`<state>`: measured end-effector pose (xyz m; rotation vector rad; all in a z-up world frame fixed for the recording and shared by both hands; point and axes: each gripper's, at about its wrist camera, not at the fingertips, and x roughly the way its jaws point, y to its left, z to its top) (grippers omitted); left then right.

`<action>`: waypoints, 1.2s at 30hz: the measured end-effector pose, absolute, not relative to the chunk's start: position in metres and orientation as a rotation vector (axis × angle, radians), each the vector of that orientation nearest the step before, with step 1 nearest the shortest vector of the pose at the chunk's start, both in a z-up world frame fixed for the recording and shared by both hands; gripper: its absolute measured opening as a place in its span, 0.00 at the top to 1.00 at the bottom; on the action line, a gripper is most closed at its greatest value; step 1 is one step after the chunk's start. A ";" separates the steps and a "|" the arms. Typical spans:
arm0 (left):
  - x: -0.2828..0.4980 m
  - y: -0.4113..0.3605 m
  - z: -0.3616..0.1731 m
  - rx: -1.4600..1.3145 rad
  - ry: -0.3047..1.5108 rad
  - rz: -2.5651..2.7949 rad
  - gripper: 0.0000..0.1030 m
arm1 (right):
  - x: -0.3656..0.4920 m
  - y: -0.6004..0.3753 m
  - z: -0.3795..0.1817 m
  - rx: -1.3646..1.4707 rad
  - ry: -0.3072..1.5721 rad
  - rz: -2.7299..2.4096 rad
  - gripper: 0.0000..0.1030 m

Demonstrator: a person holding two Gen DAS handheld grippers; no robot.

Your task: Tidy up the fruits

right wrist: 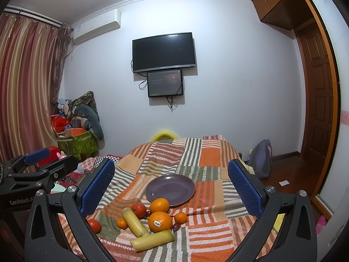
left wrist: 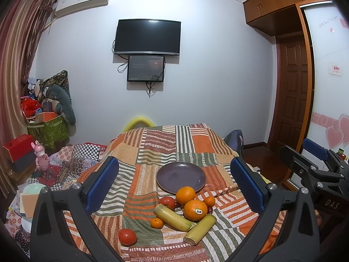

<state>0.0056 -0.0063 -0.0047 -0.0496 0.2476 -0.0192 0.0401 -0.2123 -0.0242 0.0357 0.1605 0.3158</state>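
Note:
An empty dark purple plate lies on the striped patchwork cloth. In front of it sit two oranges, one with a sticker, two small tangerines, two tomatoes, two yellow-green cane pieces and small dark fruits. My left gripper is open and empty above the fruit. My right gripper is open and empty, also above it; it shows at the right of the left wrist view.
The cloth-covered table drops off at its far and right edges. A bed with patterned covers and a pink toy lie left. A backpack stands on the wooden floor right. A TV hangs on the far wall.

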 end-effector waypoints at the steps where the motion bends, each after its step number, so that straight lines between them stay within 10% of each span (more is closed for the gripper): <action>1: 0.006 -0.007 -0.005 -0.048 0.248 -0.020 0.00 | 0.040 -0.212 -0.024 0.035 0.161 0.315 0.00; 11: 0.010 -0.005 -0.009 -0.046 0.274 -0.031 0.00 | 0.038 -0.205 -0.029 -0.016 0.144 0.297 0.00; 16: 0.020 0.002 -0.015 -0.051 0.323 -0.020 0.20 | 0.044 -0.203 -0.033 -0.027 0.165 0.321 0.01; 27: 0.044 0.045 -0.046 -0.035 0.438 0.025 0.23 | 0.070 -0.198 -0.052 -0.039 0.295 0.382 0.30; 36: 0.071 0.084 -0.097 -0.086 0.613 0.033 0.24 | 0.096 -0.185 -0.080 -0.065 0.448 0.416 0.33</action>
